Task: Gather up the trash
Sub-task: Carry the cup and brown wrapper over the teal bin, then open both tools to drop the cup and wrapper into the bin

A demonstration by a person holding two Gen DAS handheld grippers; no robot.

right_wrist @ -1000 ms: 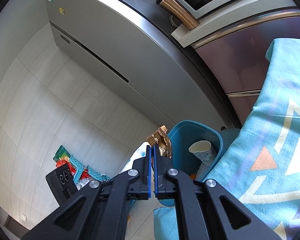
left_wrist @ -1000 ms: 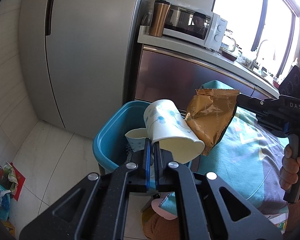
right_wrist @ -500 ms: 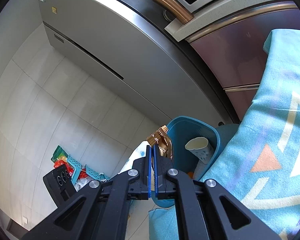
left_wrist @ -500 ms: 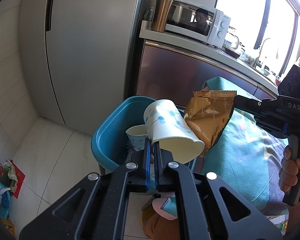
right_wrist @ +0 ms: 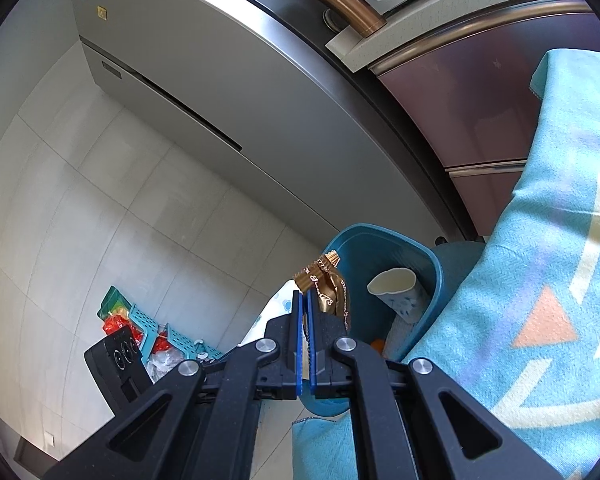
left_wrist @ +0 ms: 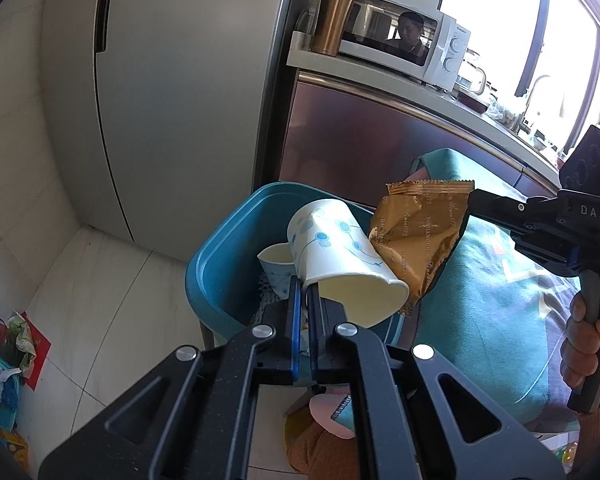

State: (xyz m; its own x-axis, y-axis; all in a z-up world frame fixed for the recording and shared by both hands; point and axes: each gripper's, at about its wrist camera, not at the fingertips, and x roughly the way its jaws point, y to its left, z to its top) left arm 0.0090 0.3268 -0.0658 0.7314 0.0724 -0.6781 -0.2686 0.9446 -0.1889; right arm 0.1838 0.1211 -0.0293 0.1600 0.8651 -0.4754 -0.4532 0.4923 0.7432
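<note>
Left tool (left_wrist: 305, 294) clamped on rim of white, blue-dotted cup (left_wrist: 342, 254), tipped over blue bin (left_wrist: 220, 252); right tool (right_wrist: 305, 295) pinching crinkled gold wrapper (left_wrist: 418, 232) beside it; second cup (right_wrist: 396, 290) inside bin.

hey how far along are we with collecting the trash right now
Done: one paper cup already sits inside the blue bin. In hand: the left gripper pinches a second, dotted cup by its rim, and the right gripper grips a brown wrapper, both held at the bin's opening. Left: let both drop in. More trash elsewhere can't be judged from these views.
</note>
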